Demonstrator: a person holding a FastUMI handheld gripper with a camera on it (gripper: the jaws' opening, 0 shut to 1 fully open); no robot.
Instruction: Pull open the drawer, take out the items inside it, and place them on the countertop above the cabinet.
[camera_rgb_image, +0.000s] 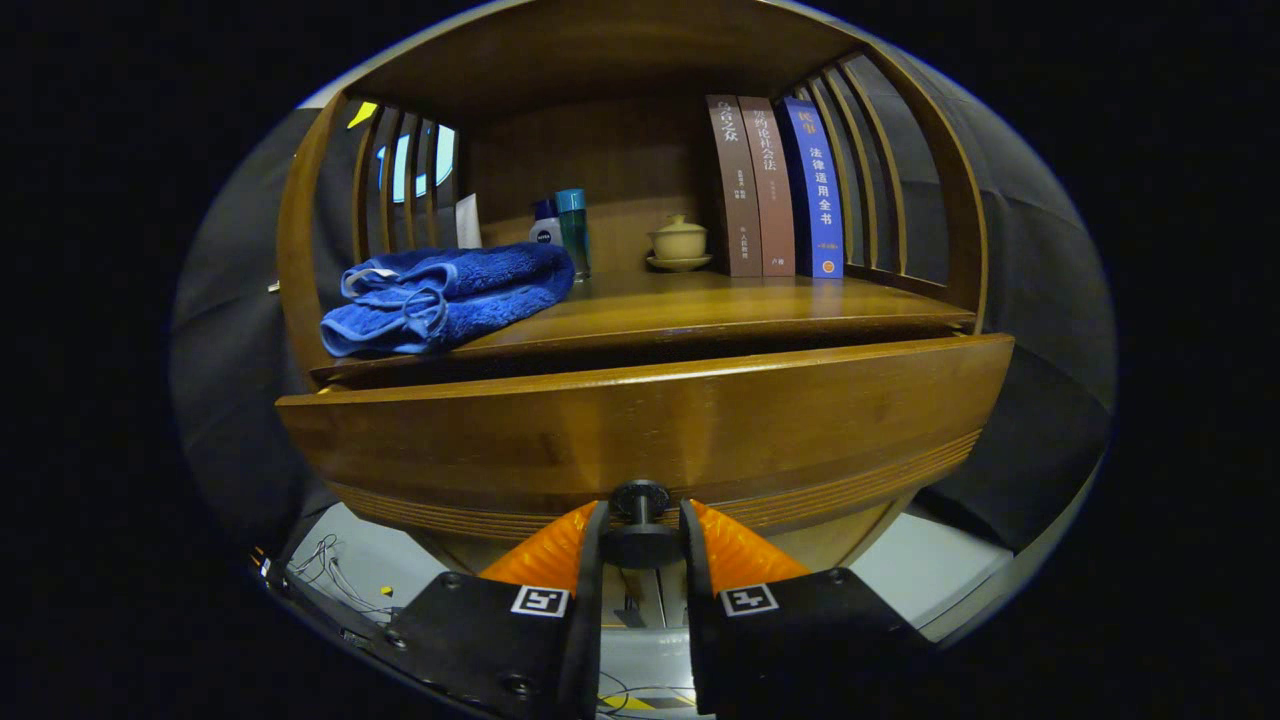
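Note:
The wooden drawer front (640, 420) fills the space just ahead of my fingers and stands slightly out from the cabinet, with a dark gap along its top edge. Its round dark knob (640, 525) sits between my two fingers, and my gripper (641, 535) is shut on it. Above the drawer lies the wooden countertop (740, 305). A folded blue towel (445, 295) rests on the countertop's left part, near its front edge. The drawer's inside is hidden from here.
At the back of the countertop stand a white bottle (545, 228), a teal bottle (573, 230), a lidded cream cup on a saucer (679, 243) and three upright books (775, 185). Slatted wooden sides (400, 180) close both ends. Cables lie on the floor below left.

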